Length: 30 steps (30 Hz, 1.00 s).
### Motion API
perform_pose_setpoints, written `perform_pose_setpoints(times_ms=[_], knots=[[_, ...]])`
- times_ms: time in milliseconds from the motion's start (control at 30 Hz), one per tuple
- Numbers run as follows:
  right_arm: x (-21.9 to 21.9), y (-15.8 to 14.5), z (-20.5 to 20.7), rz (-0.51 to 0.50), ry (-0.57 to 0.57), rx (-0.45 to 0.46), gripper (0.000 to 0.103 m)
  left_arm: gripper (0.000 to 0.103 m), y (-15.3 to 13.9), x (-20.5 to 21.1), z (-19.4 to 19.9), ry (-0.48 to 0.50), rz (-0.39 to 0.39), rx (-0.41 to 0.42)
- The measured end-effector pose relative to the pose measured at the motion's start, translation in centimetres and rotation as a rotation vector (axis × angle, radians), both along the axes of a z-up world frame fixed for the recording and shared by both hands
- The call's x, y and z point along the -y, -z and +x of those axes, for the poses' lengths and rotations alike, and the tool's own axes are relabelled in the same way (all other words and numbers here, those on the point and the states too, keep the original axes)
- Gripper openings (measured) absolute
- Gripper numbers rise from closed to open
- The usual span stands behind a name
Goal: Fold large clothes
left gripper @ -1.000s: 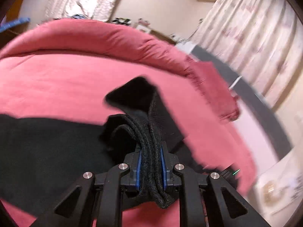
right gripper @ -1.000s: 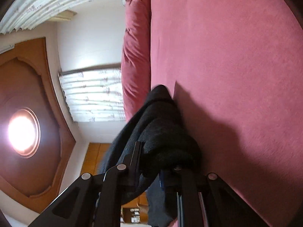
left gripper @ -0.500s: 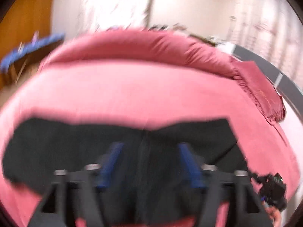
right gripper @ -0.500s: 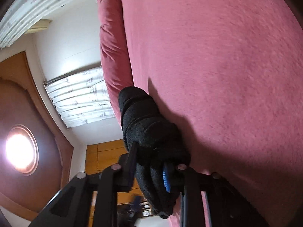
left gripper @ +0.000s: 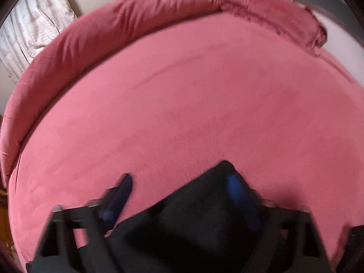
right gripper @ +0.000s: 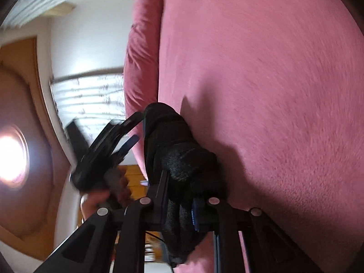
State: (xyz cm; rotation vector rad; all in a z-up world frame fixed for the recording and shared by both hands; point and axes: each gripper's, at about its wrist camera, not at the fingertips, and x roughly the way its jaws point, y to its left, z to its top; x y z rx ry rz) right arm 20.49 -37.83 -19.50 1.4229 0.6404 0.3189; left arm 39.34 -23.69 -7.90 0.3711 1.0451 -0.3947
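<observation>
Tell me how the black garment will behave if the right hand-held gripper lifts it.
Likely floppy: the black garment bunches in soft rolls in the right hand-held gripper. Probably sags rather than holding shape. Its fuzzy knit looks unlikely to slip on the pink bedspread.

The left gripper (left gripper: 179,193) has its jaws spread wide, nothing pinched between them. The left finger (left gripper: 120,195), blurred, with its blue pad, lies over bare pink bedspread (left gripper: 182,95). A corner of the black garment (left gripper: 200,216) lies flat on the bedspread, in the gap between the jaws and under the right finger, whose blue pad (left gripper: 234,186) shows against the dark cloth. The garment's point reaches just ahead of the right fingertip. Ahead of the jaws the bedspread runs to a rolled pink edge (left gripper: 113,31). Beyond that, ahead and to the left, hangs a pale curtain (left gripper: 29,36).
</observation>
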Motion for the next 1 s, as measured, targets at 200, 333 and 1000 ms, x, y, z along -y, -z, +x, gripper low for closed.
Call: perform_pose_setpoints(times_ms=[200,333,1000], knots=[[-1.3,-3.9,-1.7,-0.184,-0.034,0.056,0.012,0.000,-1.9,-2.7,1.5,-0.145,0.007,0.111],[-2.8,-4.0,-4.3,-0.255,-0.073,-0.007,0.013,0.000,-1.0,-6.5,1.8,-0.230,-0.085,0.051],[-2.4,-7.1,1.9,-0.669,-0.314,-0.150,0.036,0.017,3.1,0.7,-3.1,0.149,-0.076,-0.049]])
